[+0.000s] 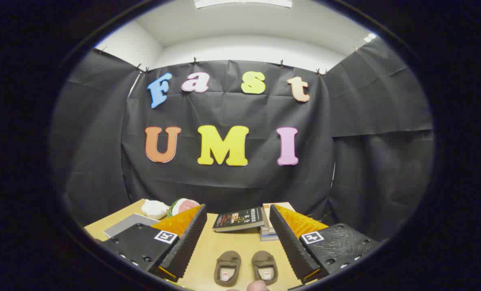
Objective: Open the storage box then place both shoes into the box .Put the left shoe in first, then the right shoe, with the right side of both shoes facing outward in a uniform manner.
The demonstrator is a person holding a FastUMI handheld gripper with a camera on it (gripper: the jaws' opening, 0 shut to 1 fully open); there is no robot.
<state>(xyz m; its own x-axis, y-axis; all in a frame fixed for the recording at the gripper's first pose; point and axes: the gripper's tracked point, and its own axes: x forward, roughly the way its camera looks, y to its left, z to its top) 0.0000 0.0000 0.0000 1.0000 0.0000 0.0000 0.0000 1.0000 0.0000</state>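
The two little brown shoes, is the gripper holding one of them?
No: the shoes lie side by side on the table between the open gripper fingers, untouched.

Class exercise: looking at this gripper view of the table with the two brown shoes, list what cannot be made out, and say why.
- Storage box: none can be identified here, so its state is unknown.
- Brown shoes: seen between the open claw fingers; left from right too small to tell.
- Books: cover text too small, stack partly behind the right finger.
- Items beyond the left finger: white and pink-green shapes, partly hidden, unidentifiable.
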